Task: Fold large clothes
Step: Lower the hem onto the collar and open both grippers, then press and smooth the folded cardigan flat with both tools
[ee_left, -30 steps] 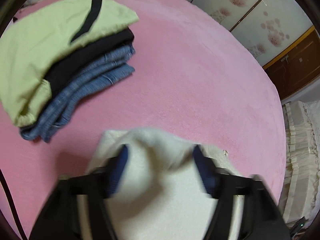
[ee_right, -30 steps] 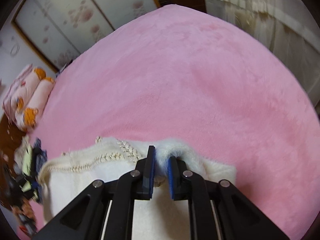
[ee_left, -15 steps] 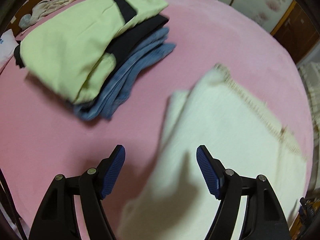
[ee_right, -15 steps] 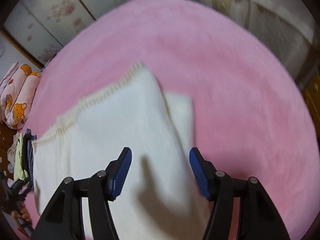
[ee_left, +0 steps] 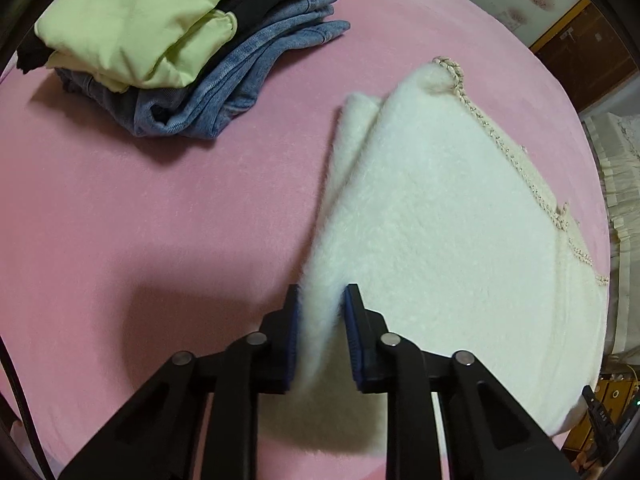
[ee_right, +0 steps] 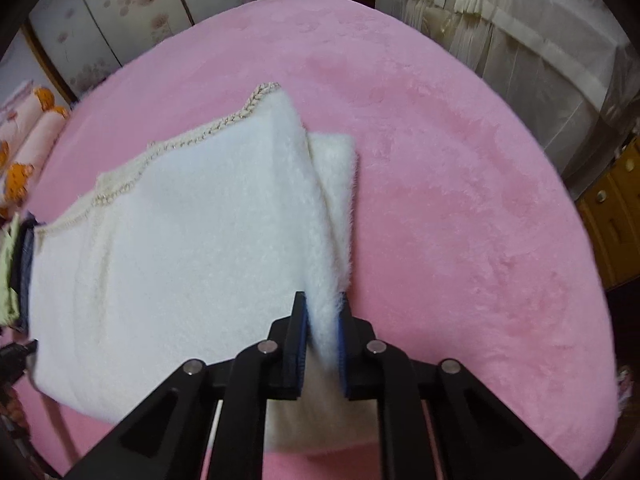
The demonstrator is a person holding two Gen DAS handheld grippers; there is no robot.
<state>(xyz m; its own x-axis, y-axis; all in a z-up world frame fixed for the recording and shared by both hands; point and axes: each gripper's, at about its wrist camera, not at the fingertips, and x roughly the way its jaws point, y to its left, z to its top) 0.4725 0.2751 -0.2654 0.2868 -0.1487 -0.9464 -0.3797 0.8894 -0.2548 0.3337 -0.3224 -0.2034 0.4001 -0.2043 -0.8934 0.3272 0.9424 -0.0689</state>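
A fluffy white garment [ee_left: 432,208] with a beaded trim along its far edge lies folded on the pink bed cover [ee_left: 140,220]. My left gripper [ee_left: 322,300] is closing on the garment's near left edge, and the fleece sits pinched between its blue pads. In the right wrist view the same white garment [ee_right: 180,216] spreads to the left. There my right gripper [ee_right: 323,306] is closing on the near right edge, with a ridge of fleece squeezed between the pads. A folded layer sticks out at the far right corner.
A stack of folded clothes [ee_left: 192,40] sits at the far left: pale green on top, black beneath, blue denim at the bottom. Wardrobe doors [ee_right: 120,12] and a cream curtain [ee_right: 512,40] stand past the bed. Patterned pillows [ee_right: 24,140] lie at the left.
Both grippers let go of the garment's far edge, drew back with jaws wide over the garment, then closed on its near edges. The garment now lies flat in a fold.
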